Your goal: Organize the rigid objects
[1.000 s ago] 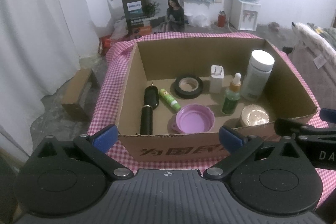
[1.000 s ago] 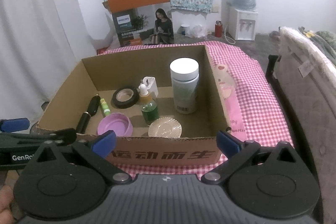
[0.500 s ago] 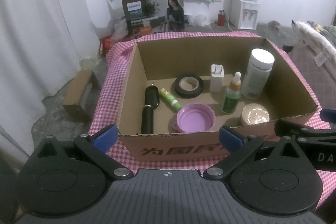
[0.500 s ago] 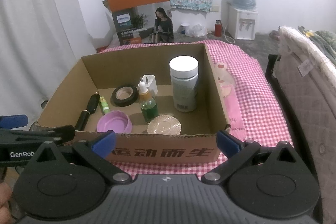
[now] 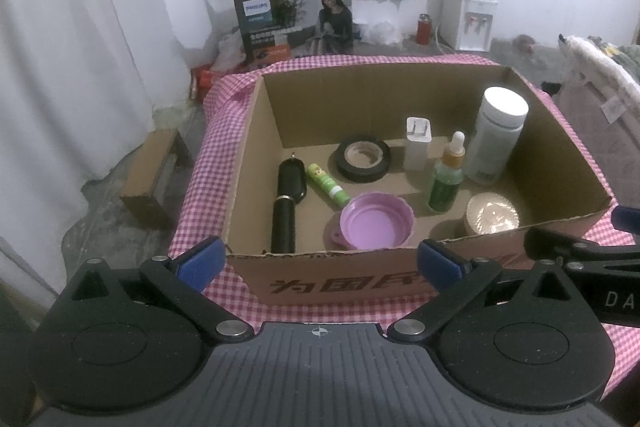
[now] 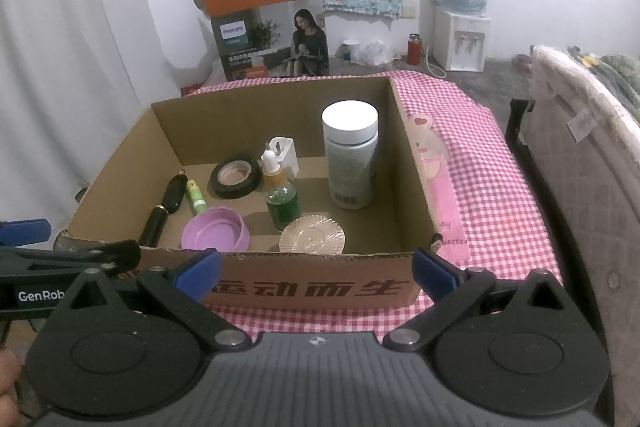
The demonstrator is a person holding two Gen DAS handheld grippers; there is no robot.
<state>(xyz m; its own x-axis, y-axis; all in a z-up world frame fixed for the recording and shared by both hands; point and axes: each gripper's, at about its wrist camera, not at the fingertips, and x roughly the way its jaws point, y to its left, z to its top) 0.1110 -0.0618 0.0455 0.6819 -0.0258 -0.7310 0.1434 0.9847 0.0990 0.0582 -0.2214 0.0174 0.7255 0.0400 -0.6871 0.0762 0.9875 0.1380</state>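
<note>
Box [image 5: 332, 283] front wall hides black tube's [image 5: 285, 213] base.

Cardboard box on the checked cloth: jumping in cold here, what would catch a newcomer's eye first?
The open cardboard box on the pink checked tablecloth fills both views. In it the tall white-capped bottle stands upright near the right wall, with the green dropper bottle to its left. The purple lid lies at the front, the black tape roll behind it. Both tongs, left and right, are open and empty before the front wall.
</note>
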